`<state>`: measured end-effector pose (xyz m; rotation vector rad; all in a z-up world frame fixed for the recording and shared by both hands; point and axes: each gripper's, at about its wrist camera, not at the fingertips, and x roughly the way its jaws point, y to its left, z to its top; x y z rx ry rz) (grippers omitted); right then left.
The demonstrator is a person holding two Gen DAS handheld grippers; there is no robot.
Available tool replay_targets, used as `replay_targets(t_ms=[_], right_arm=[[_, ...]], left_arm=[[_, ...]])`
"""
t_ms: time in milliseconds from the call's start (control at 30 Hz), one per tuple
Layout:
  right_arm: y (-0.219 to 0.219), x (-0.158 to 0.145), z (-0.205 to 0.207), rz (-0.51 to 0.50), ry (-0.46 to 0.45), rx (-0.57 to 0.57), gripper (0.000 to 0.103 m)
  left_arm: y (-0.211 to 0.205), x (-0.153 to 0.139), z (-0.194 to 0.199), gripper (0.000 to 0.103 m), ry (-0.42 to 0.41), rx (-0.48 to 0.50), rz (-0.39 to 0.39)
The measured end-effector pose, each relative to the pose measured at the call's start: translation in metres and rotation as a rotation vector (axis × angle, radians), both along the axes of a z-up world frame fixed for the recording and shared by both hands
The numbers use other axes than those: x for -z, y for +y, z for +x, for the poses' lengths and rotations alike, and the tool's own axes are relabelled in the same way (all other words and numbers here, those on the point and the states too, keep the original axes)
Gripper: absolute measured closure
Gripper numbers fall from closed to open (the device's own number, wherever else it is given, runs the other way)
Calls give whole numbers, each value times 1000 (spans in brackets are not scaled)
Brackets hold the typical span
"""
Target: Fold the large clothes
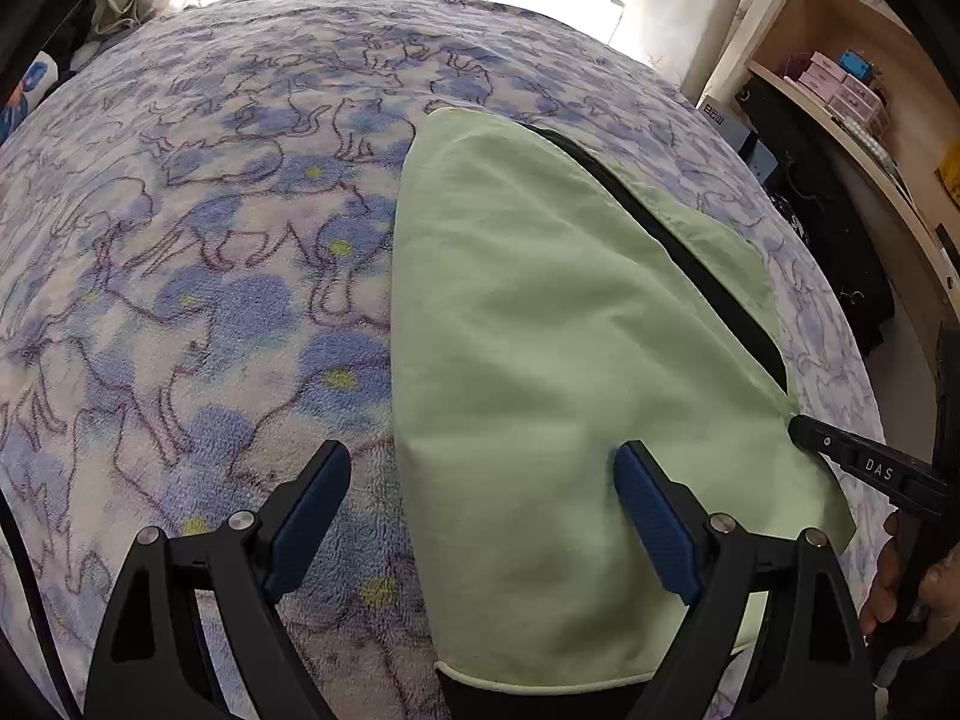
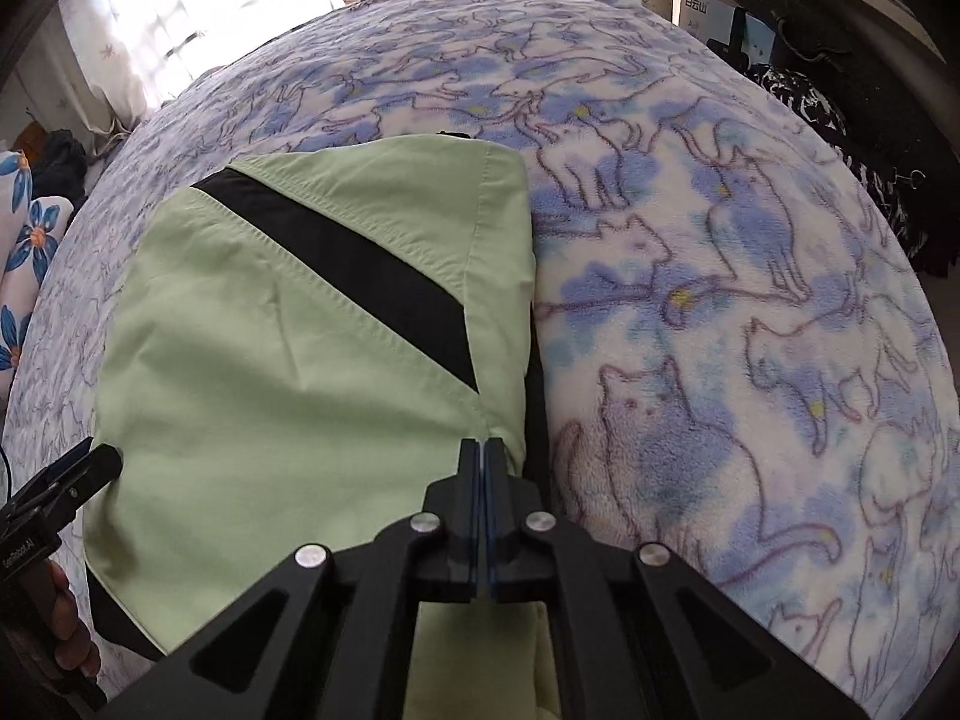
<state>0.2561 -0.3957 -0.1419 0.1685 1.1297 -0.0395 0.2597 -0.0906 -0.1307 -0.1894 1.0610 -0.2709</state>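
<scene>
Left wrist view: the left tool [image 1: 483, 474] stands wide open, its blue pads [image 1: 651, 516] spread apart with nothing pinched. The left pad hangs over the blanket [image 1: 198, 252], the right one over the light green garment [image 1: 540, 324], so the garment's left edge runs up between the two fingers. From there the folded cloth stretches ahead of the tool and to its right, with a black stripe [image 1: 678, 240] slanting across its far right part. Off to the right, the tip of the right tool [image 1: 807, 429] meets the garment's right edge, and a hand [image 1: 912, 594] shows at the frame's lower right.

Right wrist view: the right tool [image 2: 482, 450] is fully closed, pads pressed flat together at the garment's [image 2: 270, 372] right edge; whether cloth is caught between them I cannot tell. The garment spreads ahead and to the left of this tool, its black stripe [image 2: 360, 258] running diagonally from far left down toward the tip. Blanket [image 2: 720, 300] printed with cats lies to the right. A finger of the left tool [image 2: 90, 468] sits at the garment's left edge.
</scene>
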Motion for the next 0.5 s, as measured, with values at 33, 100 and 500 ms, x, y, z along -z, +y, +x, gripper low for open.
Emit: replay_targets(t_ms=[33,100,500], right_arm=[[0,0,-1,5,1,4,101],[-1,0,-1,19,4,16,101],[0,-12,-14,42,36,49,99]], left_arm=[[1,-1,-1,15,-3,0,5],[2,-4,-3,15,-8,2,20],[8,-18,-15,15,1,0,38]])
